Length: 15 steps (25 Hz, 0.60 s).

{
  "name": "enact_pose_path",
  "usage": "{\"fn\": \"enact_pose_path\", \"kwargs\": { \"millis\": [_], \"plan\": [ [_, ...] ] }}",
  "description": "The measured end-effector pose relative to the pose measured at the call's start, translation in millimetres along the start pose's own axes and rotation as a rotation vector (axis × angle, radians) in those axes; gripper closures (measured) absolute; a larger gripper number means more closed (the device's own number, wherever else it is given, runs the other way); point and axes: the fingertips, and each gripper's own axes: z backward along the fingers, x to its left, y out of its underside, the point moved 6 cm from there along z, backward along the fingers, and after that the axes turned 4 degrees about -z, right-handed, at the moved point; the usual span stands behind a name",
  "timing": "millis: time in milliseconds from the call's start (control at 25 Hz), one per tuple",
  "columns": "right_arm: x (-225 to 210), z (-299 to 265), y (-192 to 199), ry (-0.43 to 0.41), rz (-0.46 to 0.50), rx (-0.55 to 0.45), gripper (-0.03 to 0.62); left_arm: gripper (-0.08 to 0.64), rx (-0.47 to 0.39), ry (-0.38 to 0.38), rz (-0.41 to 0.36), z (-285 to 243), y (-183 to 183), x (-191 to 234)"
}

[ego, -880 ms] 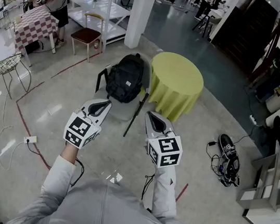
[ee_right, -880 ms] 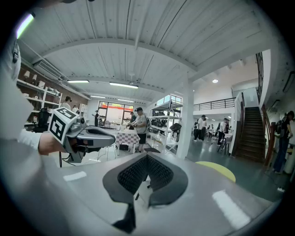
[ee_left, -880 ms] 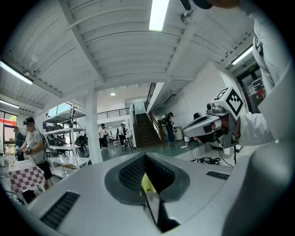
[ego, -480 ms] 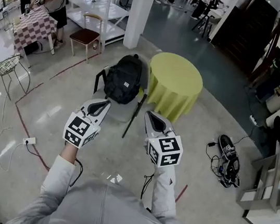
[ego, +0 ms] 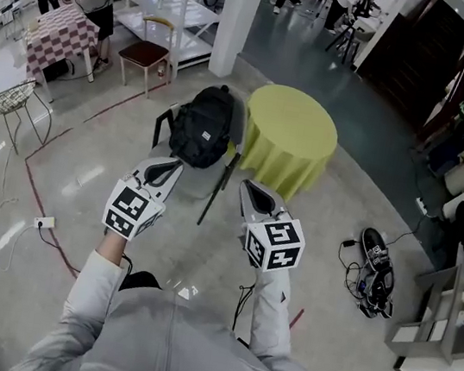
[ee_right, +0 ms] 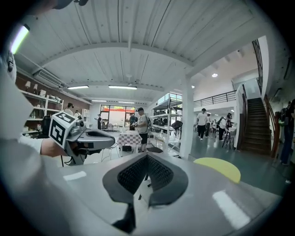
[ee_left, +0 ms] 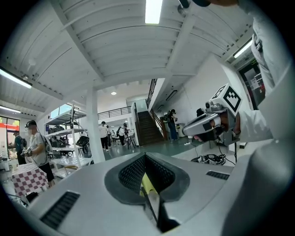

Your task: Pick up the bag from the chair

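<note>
A black backpack [ego: 202, 127] sits upright on a grey chair [ego: 208, 181] with black legs, in the middle of the head view. My left gripper [ego: 163, 169] hovers short of the chair's near left edge, apart from the bag, jaws shut on nothing. My right gripper [ego: 251, 194] is level with it at the chair's near right side, also shut and empty. Seen from the left gripper [ee_left: 145, 159], the right gripper [ee_left: 209, 125] shows to the right. From the right gripper [ee_right: 146, 159], the left gripper [ee_right: 85, 136] shows to the left.
A round table with a yellow-green cloth [ego: 290, 135] stands right beside the chair. Behind are a white pillar [ego: 240, 15], a wooden chair [ego: 143, 54], a checkered table [ego: 61, 26] with people near it and a wire chair [ego: 10, 100]. Cables and black gear [ego: 376, 269] lie at right.
Both grippers stay side by side and shut. The chair, bag and table have slid slightly up and left in the head view.
</note>
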Motion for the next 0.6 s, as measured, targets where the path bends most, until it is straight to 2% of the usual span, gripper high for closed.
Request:
{"fn": "enact_pose_path", "kwargs": {
  "millis": [320, 600],
  "plan": [
    [-16.2, -17.2, 6.6, -0.004, -0.024, 0.006, 0.581, 0.554, -0.001, -0.006, 0.025, -16.6, 9.9, 9.9],
    [-32.5, -66.5, 8.3, 0.003, -0.028, 0.033, 0.581, 0.554, 0.012, -0.026, 0.040, -49.3, 31.7, 58.5]
  ]
}}
